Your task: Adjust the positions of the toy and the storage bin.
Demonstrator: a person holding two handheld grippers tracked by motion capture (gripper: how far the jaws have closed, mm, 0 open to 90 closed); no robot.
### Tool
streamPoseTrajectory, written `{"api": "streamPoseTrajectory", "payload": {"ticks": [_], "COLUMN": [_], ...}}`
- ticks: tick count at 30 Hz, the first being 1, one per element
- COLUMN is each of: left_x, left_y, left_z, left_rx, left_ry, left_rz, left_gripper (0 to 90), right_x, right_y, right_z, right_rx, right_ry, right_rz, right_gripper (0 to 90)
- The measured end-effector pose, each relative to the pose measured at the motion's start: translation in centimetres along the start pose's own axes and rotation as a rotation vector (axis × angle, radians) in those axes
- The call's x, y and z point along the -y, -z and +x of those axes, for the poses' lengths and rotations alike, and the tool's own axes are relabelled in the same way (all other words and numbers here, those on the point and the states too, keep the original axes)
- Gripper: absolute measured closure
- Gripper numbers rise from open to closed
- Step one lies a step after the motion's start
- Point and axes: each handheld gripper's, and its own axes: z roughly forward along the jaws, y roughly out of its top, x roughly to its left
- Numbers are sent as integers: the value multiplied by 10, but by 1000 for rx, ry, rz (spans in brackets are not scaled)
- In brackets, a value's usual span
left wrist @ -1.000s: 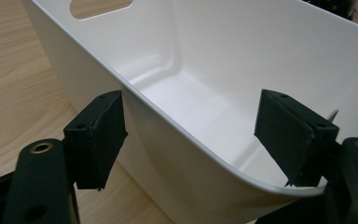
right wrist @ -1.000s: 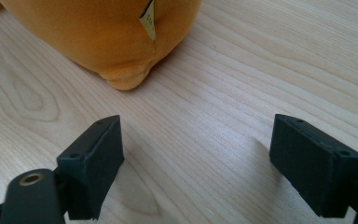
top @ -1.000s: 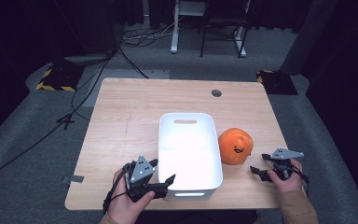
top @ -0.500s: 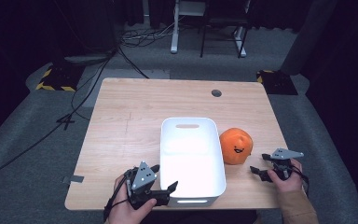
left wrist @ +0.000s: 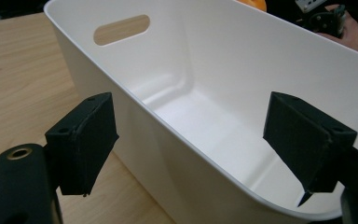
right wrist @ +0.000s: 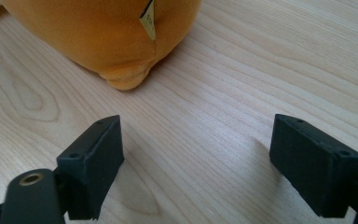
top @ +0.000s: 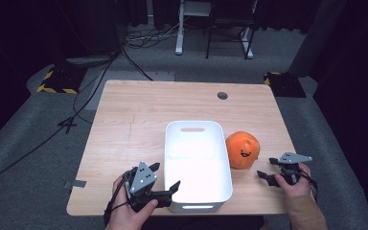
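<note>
A white plastic bin (top: 199, 143) with handle slots stands empty on the wooden table (top: 129, 120), near its front edge. My left gripper (top: 166, 175) is at the bin's near left corner, open. In the left gripper view its jaws straddle the bin's wall (left wrist: 135, 116), one outside and one inside, with neither pad touching. An orange plush toy (top: 242, 149) with a smiling face sits against the bin's right side. My right gripper (top: 267, 168) is open, low over bare wood just right of the toy (right wrist: 112, 32), and holds nothing.
A round cable hole (top: 223, 95) lies at the table's far right. A strip of tape (top: 75, 184) sticks to the near left edge. Cables (top: 76, 115) run over the grey floor on the left. Furniture legs (top: 211, 33) stand behind the table.
The bin has slid a little toward the table's near edge, and my left gripper has drawn back with it. The toy and the right gripper have stayed put.
</note>
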Motion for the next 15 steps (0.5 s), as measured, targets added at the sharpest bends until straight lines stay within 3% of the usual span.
{"api": "streamPoseTrajectory", "payload": {"ticks": [9,15], "left_x": [-8,-8], "left_y": [8,10], "left_z": [31,58], "left_rx": [-88,-155], "left_ry": [-5,-36], "left_rz": [-21,22], "left_gripper": [195,207], "right_x": [0,0], "right_y": [0,0], "right_z": [0,0], "right_rx": [0,0], "right_ry": [0,0], "right_rz": [0,0], "right_gripper": [177,177]}}
